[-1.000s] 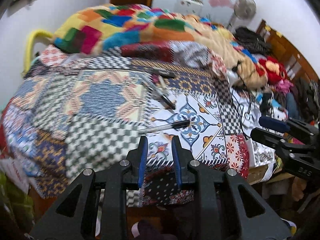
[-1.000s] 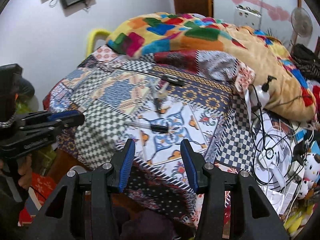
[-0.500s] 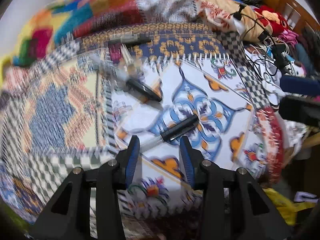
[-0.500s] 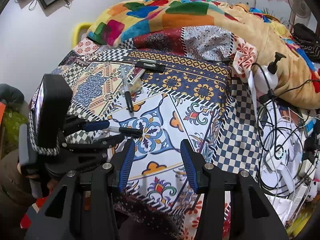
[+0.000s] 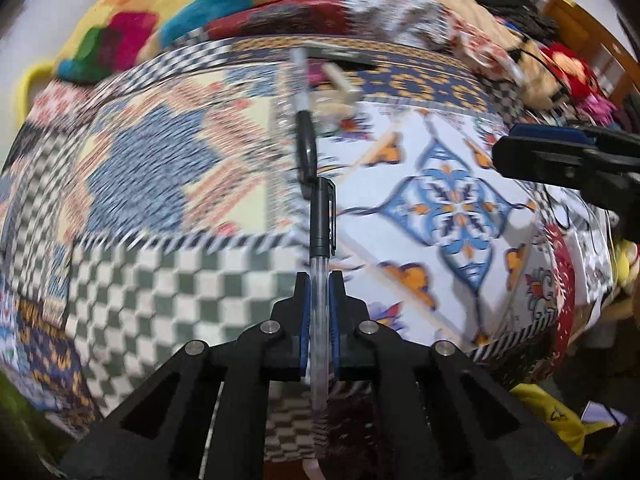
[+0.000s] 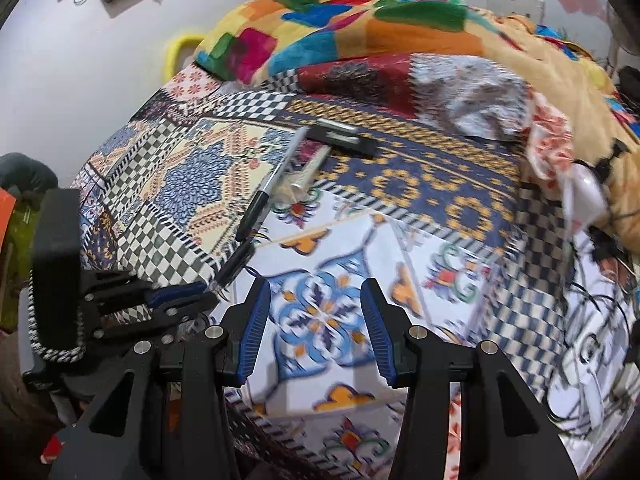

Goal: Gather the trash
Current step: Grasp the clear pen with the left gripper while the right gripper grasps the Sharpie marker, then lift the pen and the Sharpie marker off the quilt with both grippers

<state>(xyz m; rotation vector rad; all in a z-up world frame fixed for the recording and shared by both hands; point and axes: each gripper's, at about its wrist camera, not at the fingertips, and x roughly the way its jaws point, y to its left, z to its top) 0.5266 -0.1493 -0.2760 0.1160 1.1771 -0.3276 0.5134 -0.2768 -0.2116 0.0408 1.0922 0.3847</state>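
Note:
My left gripper (image 5: 319,280) is shut on a clear pen with a black cap (image 5: 322,216), which points forward over the patchwork bedspread (image 5: 168,272). The same pen (image 6: 236,260) shows in the right wrist view, held by the left gripper (image 6: 200,298) near the bed's front left edge. A second pen (image 5: 304,140) lies further back; it also shows in the right wrist view (image 6: 264,196). A pale tube (image 6: 310,174) and a flat black item (image 6: 344,140) lie beyond it. My right gripper (image 6: 316,320) is open and empty above the blue flower tile.
A colourful blanket (image 6: 360,24) is piled at the back of the bed. White cables and a charger (image 6: 592,344) lie at the right. A yellow chair back (image 6: 180,52) stands by the wall. My right gripper shows in the left wrist view (image 5: 560,156).
My left gripper has closed on the nearest pen, which now points along the fingers. The right gripper has moved forward over the bed and stays open.

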